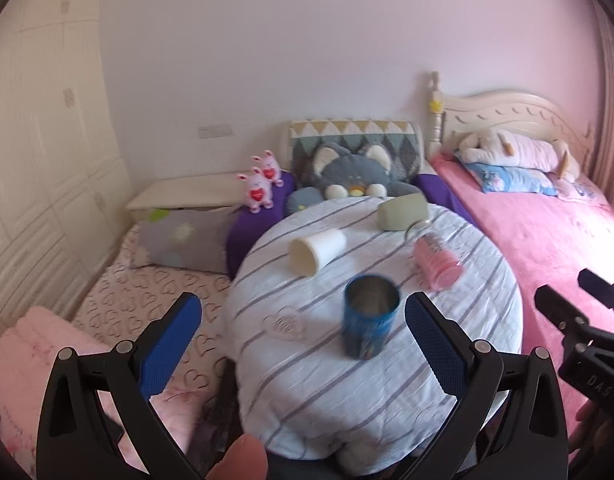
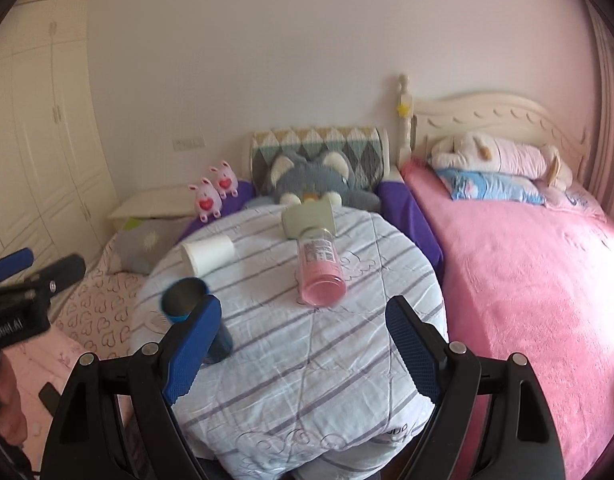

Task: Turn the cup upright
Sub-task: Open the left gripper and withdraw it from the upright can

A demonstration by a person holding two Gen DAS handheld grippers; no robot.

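1. Four cups sit on the striped cloth of the round table (image 1: 307, 400); the blue cup (image 1: 369, 316) stands upright, mouth open to the top, just ahead of the left gripper (image 1: 303, 344) and nearer its right finger.
2. From the right wrist view, the blue cup (image 2: 197, 320) is partly hidden behind that gripper's left finger; its lower body is cut off from sight.
3. Ahead of the blue cup lies a white cup (image 1: 317, 250) on its side, mouth toward the gripper.
4. A pink glass (image 2: 321, 268) lies on its side straight ahead of the right gripper (image 2: 303, 354), its label too blurred to read.
5. Farthest off, a pale green mug (image 1: 403, 212) lies tipped over; its handle is hard to make out.
6. Both grippers hang with jaws spread wide, holding nothing.
7. Only part of the right gripper shows at the right edge of the left wrist view.
8. Beyond the table sits a grey plush cat (image 1: 355, 170), its lower half hidden by the table rim.
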